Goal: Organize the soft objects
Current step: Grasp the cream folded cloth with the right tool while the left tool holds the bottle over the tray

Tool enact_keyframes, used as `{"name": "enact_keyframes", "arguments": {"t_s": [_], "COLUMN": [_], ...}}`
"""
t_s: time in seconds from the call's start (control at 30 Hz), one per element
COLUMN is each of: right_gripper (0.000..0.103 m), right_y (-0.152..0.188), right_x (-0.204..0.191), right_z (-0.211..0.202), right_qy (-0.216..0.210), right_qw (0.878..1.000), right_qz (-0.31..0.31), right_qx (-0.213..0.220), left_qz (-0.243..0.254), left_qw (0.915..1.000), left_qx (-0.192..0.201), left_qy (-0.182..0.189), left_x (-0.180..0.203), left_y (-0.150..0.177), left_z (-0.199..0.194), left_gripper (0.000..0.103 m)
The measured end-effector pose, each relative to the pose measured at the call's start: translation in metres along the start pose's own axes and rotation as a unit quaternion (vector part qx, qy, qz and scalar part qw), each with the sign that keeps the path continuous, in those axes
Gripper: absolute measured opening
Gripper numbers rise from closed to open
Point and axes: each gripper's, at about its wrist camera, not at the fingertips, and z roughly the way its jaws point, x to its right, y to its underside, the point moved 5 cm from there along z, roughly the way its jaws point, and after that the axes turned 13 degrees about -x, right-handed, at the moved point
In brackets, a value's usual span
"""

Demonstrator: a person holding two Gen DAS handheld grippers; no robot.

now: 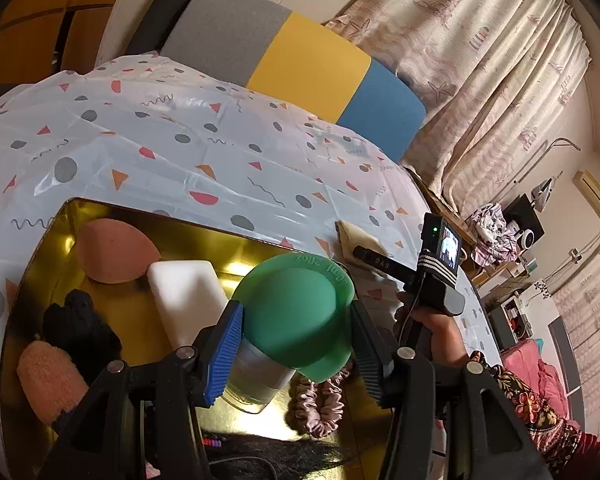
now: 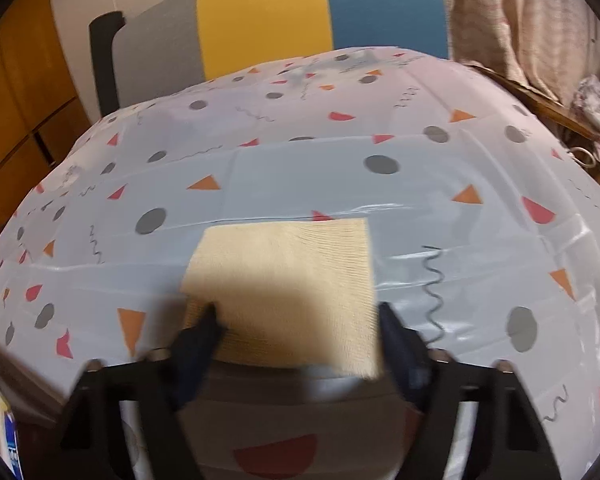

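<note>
Your left gripper (image 1: 296,344) clamps a green silicone cup (image 1: 296,312) above the gold tray (image 1: 44,256) of soft things. Your right gripper (image 2: 296,330) stands astride the pale yellow folded cloth (image 2: 284,280) on the patterned tablecloth (image 2: 300,168); whether it grips, I cannot tell.

Counter under a pale plastic cloth (image 1: 188,148) printed with grey dots, red and orange triangles, squiggles. Behind it, upper centre, a chair back (image 1: 300,64) in grey, yellow and blue panels. Upper right, a cream patterned curtain (image 1: 480,52). Upper left, orange-brown cabinet doors (image 1: 24,12). Far right edge, cluttered shelves (image 1: 516,232) with crumpled fabric, details too small to read.
</note>
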Motion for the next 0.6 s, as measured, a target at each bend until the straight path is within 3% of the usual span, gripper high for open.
{"name": "enact_keyframes", "arguments": {"t_s": [0.17,0.4,0.6], "right_gripper": [0.01,0.006,0.006], "right_y": [0.004,0.021,0.035], "right_x": [0.012,0.021,0.018], "right_z": [-0.006,-0.021,-0.039], "right_qy": [-0.006,-0.029,-0.025], "right_qw": [1.0,0.999,0.999], "right_qz": [0.017,0.021,-0.011], "right_qx": [0.005,0.015,0.03], "left_qz": [0.004,0.01,0.023], "left_qw": [1.0,0.9998,0.9992], "left_qx": [0.002,0.018,0.028], "left_qy": [0.003,0.008,0.015], "left_x": [0.006,0.018,0.033], "left_y": [0.005,0.008,0.007], "left_z": [-0.004,-0.021,-0.04], "left_gripper": [0.054,0.054,0.054]}}
